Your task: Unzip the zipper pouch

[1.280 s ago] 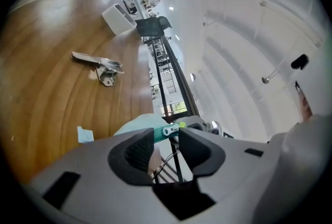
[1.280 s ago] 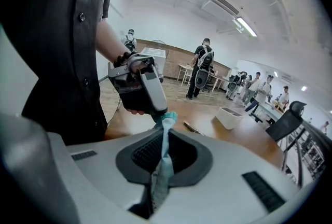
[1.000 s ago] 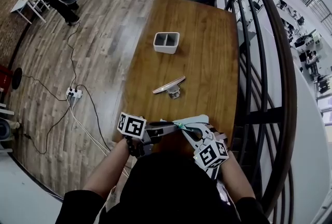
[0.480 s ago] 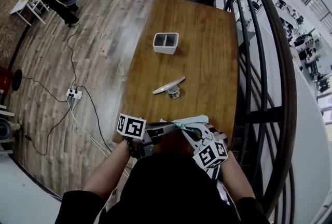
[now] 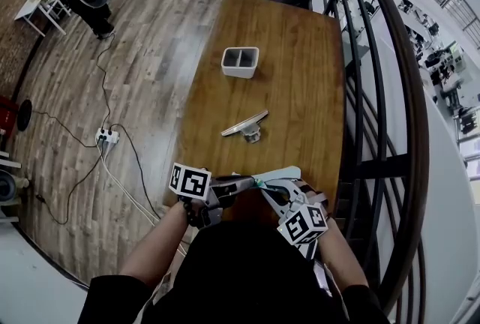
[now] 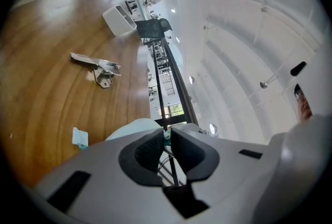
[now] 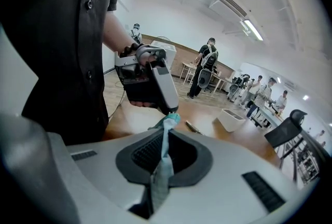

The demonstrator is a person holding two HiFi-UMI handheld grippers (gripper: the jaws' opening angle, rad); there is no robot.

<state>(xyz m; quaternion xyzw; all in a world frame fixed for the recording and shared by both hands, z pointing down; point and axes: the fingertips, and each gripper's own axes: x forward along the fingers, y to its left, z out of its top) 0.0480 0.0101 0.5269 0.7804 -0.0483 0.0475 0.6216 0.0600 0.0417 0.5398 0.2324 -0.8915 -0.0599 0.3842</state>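
At the bench's point(image 5: 300, 90) six o'clock, right claw point(image 7: 165, 133) clamps the limp, light-looking zipper pouch point(image 7: 162, 168). Just closing, the left claw point(image 6: 167, 133) pinches its likely pull point(image 7: 171, 117).

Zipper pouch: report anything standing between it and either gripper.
Nothing visible does. The right gripper is shut on the zipper pouch fabric. The left gripper, whose jaws have just been closing, pinches a teal bit at the pouch's far end.

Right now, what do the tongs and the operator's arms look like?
Left tongs and right tongs: light grey shells, black ribbed pads, each topped by a white cube with black square markers. Operator wears a black short-sleeved shirt.
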